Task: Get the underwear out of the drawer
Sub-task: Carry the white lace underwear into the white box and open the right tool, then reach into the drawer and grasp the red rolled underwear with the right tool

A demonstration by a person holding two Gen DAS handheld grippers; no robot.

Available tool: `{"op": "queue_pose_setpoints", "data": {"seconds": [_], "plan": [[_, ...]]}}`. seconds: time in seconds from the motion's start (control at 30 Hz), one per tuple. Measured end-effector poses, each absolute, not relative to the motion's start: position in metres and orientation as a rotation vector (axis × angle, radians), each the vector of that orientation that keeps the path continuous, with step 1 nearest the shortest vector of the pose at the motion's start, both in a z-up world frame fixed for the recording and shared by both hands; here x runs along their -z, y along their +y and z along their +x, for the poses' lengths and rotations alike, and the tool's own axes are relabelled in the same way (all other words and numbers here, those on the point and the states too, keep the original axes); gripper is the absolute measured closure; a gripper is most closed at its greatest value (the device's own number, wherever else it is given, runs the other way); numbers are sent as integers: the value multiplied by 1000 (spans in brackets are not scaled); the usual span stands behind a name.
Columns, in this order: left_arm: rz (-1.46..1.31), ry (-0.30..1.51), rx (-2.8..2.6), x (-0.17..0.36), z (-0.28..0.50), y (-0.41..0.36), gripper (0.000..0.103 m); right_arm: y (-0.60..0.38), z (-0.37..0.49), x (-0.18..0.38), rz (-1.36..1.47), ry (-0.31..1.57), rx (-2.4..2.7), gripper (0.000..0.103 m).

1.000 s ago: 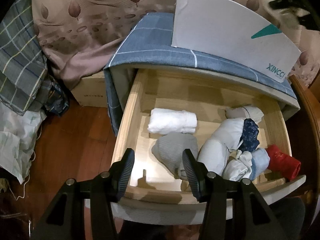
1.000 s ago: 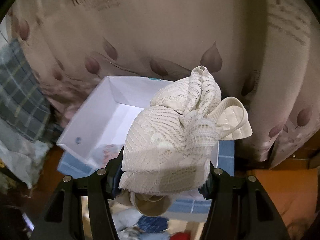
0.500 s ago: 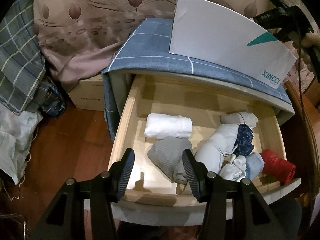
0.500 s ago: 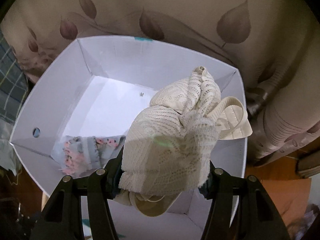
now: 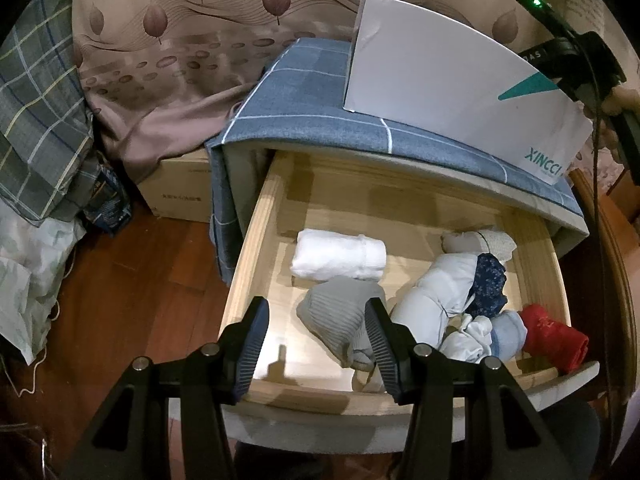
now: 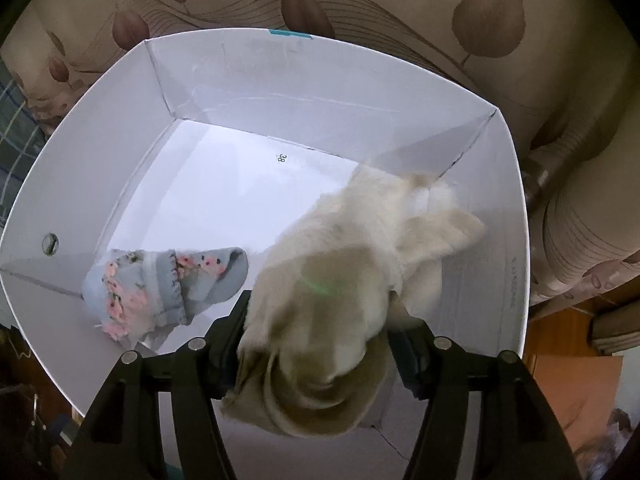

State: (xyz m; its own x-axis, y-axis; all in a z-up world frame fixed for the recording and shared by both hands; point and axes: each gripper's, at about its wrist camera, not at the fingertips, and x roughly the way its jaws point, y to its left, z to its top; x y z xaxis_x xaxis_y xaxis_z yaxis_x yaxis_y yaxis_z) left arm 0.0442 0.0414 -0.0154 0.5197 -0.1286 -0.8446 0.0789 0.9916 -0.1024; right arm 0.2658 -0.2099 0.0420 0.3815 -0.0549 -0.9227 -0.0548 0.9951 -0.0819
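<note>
1. Our right gripper (image 6: 320, 336) hangs over the white box (image 6: 508, 200); the cream underwear (image 6: 340, 280) sits between its fingers, blurry, so we cannot tell if the jaws grip it or let go.
2. Our left gripper (image 5: 316, 344) is wide open with nothing in it; it waits above the near edge of the drawer (image 5: 256, 248).
3. We think this is the drop step; one flowery pair (image 6: 160, 284) lies inside the white box.
4. Next we must drop the cream pair in the white box; then go for the grey roll (image 5: 336, 320) in the drawer, near the white roll (image 5: 336, 254).
</note>
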Motion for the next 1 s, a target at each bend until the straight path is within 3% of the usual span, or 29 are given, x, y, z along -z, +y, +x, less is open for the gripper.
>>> {"op": "queue_pose_setpoints", "data": {"seconds": [0.27, 0.57, 0.77, 1.0], "plan": [[-69, 1029, 119, 16, 46, 46, 52, -206, 240, -78, -90, 1120, -26, 36], [-75, 1074, 130, 22, 50, 46, 52, -207, 146, -114, -138, 1134, -119, 36], [-67, 1107, 141, 27, 52, 44, 52, -219, 83, -70, -162, 1281, -145, 36], [-72, 1121, 141, 28, 53, 46, 52, -225, 48, 12, -153, 1470, -127, 46]]}}
